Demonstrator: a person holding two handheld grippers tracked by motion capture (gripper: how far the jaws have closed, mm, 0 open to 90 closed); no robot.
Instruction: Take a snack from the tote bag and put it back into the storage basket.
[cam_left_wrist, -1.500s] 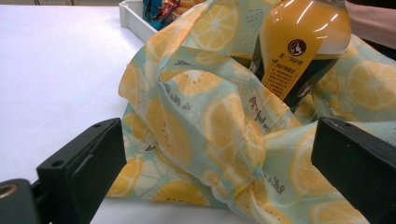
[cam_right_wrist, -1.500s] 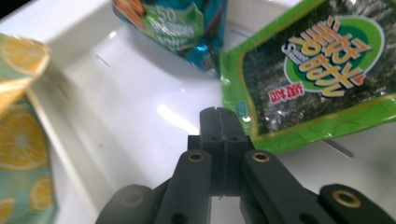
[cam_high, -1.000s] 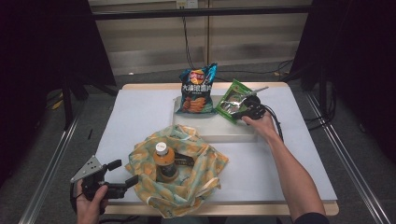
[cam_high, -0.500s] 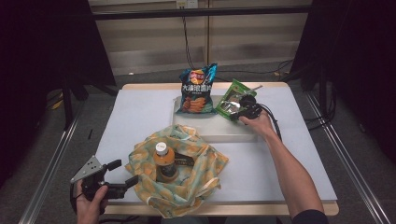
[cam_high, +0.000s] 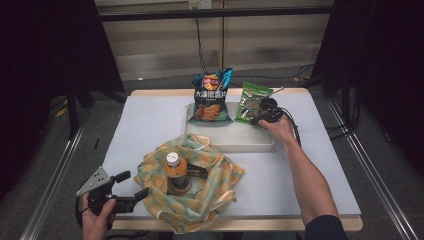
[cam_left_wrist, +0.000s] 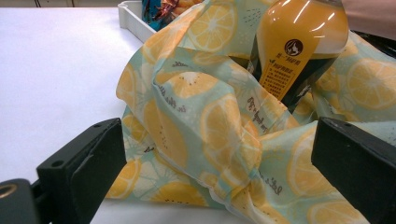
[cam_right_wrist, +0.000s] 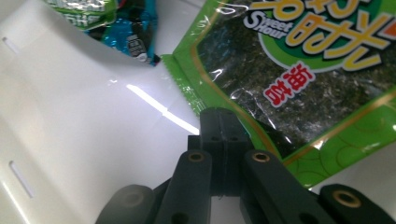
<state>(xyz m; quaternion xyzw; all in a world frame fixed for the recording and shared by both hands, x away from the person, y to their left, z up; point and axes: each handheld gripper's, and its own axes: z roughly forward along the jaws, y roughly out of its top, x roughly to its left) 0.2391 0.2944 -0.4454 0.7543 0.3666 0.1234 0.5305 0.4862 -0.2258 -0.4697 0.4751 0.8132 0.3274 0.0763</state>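
The right arm is reaching far across the table, its claw (cam_right_wrist: 223, 122) pinching the green snack bag's (cam_high: 252, 102) corner; the bag is standing tall in the white tray (cam_high: 235, 142).

bottle (cam_left_wrist: 299, 51): cap cut off at top edge | seaweed packet (cam_right_wrist: 299, 79): corner hidden behind closed tool (cam_right_wrist: 223, 140)

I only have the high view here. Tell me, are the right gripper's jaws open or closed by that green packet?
Observer: Closed. The right gripper has its jaws pressed together at the edge of the green seaweed packet; I can't tell whether they pinch it.
Operator: And the left one?
Observer: The left gripper is open, its jaws wide apart around a fold of the lemon-print bag, not pressing on it.
Operator: Anything on the bottle's label?
Observer: The bottle has an orange label with a round dark logo.
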